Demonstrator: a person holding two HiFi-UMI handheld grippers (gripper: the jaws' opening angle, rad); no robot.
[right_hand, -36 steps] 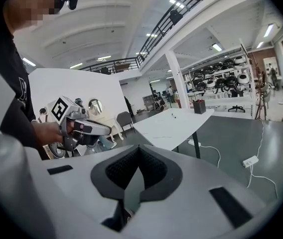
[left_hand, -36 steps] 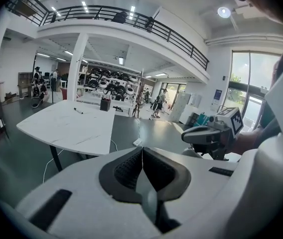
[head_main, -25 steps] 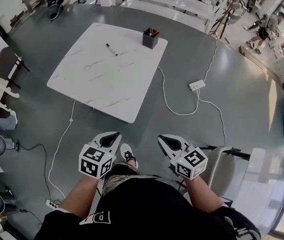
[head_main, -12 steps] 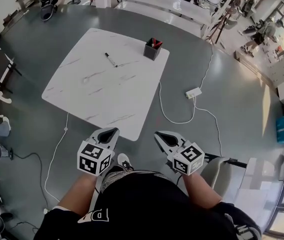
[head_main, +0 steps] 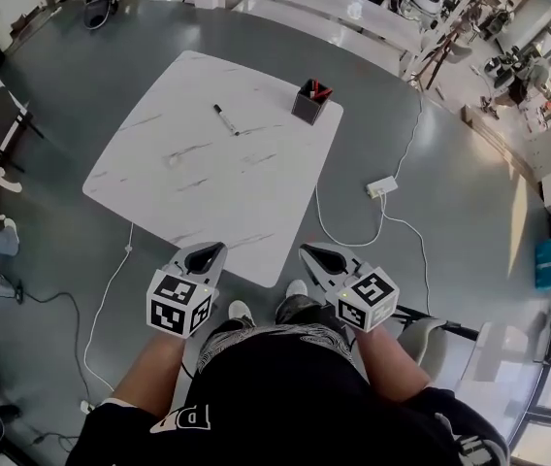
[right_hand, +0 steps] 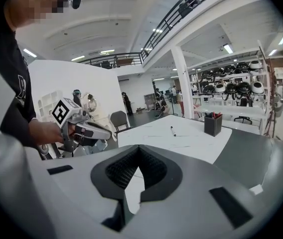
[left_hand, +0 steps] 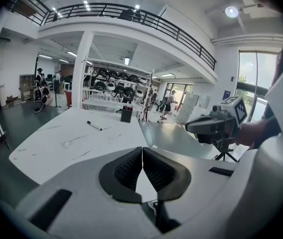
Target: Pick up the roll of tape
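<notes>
Both left gripper and right gripper hang short of the tabletop, jaws together, empty; no tape roll shows, so find it before opening.

Black short-sleeved shirt, white lettering; white left tongs and right tongs with black-and-white marker cubes.

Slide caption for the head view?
Person stands at a white marble-look square table bearing a black marker and dark pen holder; left gripper and right gripper shut, empty.
</notes>
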